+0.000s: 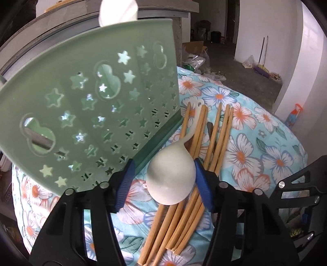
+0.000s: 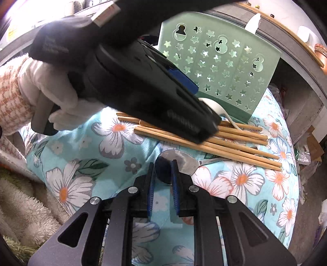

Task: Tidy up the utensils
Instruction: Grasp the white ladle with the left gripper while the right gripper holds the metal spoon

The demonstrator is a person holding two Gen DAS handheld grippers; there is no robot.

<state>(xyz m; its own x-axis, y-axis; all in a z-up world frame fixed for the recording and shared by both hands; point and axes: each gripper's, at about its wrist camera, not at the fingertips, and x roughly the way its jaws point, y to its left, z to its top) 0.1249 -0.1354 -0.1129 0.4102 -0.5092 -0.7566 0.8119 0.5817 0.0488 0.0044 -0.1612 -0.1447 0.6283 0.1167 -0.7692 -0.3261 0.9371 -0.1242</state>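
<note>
A white spoon [image 1: 170, 180] lies bowl-down across several wooden chopsticks [image 1: 184, 212] on a floral cloth. My left gripper [image 1: 163, 182] is open, its blue pads on either side of the spoon's bowl; the right pad looks to touch it. A green perforated utensil holder [image 1: 92, 98] stands just left of it, with another white spoon [image 1: 118, 11] sticking out of its top. In the right wrist view my right gripper [image 2: 162, 176] is nearly closed over the edge of a metal spoon [image 2: 179, 161]; whether it grips is unclear. The holder [image 2: 220, 67] stands behind.
The floral cloth [image 2: 81, 143] covers a rounded surface that drops off at its edges. A grey counter edge [image 1: 61, 22] runs behind the holder. A fleece blanket [image 2: 24, 204] lies at the lower left of the right wrist view. Clutter sits on the floor beyond.
</note>
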